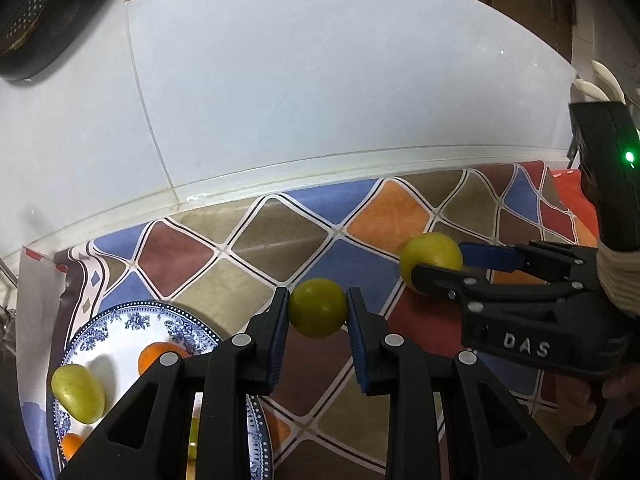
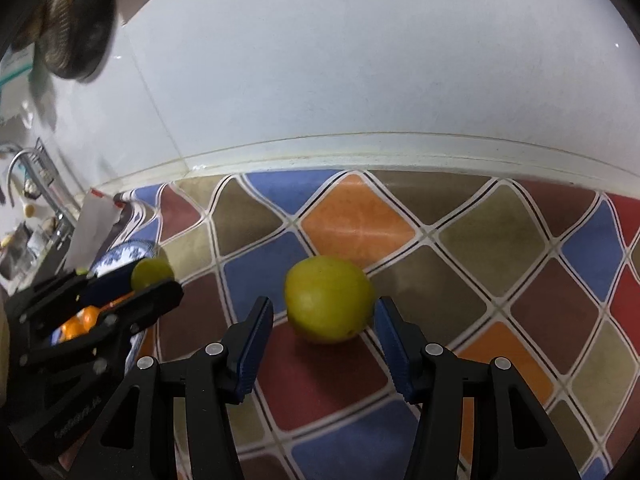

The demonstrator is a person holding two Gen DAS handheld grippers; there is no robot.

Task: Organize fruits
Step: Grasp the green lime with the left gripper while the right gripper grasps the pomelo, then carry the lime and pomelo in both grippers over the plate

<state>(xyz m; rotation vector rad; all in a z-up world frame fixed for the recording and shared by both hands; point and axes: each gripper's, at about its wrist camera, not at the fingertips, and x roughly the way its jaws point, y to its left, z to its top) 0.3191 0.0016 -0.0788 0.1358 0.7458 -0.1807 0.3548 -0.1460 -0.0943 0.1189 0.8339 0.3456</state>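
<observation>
My left gripper [image 1: 318, 312] is shut on a small yellow-green fruit [image 1: 317, 313], held above the tablecloth; it also shows in the right wrist view [image 2: 152, 273]. My right gripper [image 2: 325, 316] is open around a larger yellow-green fruit [image 2: 329, 298] that rests on the cloth; its right pad is close to the fruit, the left pad apart. In the left wrist view this fruit [image 1: 430, 258] sits between the right gripper's fingers [image 1: 440, 276]. A blue-patterned plate [image 1: 120, 328] at lower left holds a green fruit [image 1: 78, 392] and orange fruits [image 1: 160, 354].
A colourful diamond-patterned tablecloth [image 2: 460, 248] covers the counter. A white tiled wall [image 1: 320, 100] stands right behind it. A faucet and sink clutter [image 2: 28, 184] lie to the far left. A dark pan [image 1: 36, 16] hangs at upper left.
</observation>
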